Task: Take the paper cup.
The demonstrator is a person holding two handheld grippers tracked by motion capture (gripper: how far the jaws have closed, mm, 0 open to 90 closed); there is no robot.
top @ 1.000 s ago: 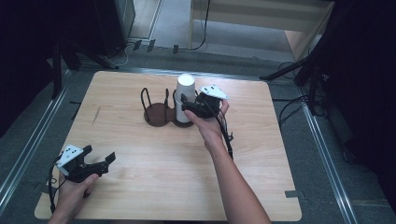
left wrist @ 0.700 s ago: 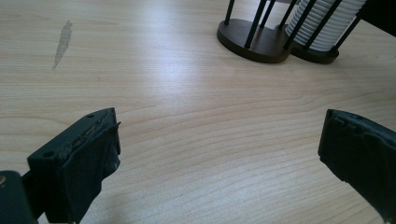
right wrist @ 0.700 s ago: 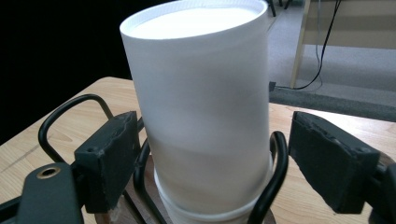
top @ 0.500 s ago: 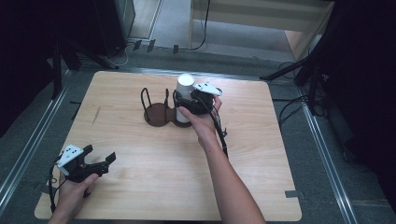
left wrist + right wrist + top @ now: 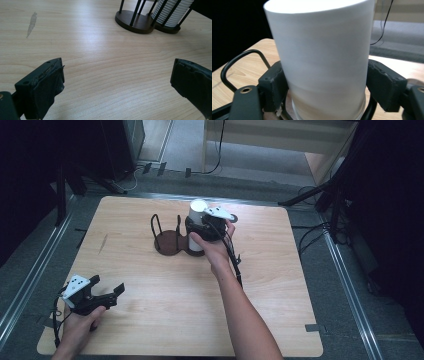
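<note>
A tall white cup (image 5: 198, 212) stands in the right ring of a dark wire holder (image 5: 167, 242) at the table's far middle. My right gripper (image 5: 202, 227) has just been closing around it, and in the right gripper view both pads (image 5: 274, 85) now press the sides of the white cup (image 5: 322, 62). A ribbed white stack (image 5: 172, 12) sits low in the holder (image 5: 135, 21). Near the front left corner my left gripper (image 5: 107, 284) stands open over bare wood, with nothing between its fingers (image 5: 50, 82).
The holder's left ring (image 5: 165, 240) has nothing in it. The wooden table (image 5: 165, 320) carries a pale smear (image 5: 31, 22) at its left. Metal rails (image 5: 350, 285) and cables (image 5: 310, 240) run on the floor past the table's edges.
The right hand shifted slightly left onto the cup, and its jaws narrowed around it. The left gripper stayed where it was.
</note>
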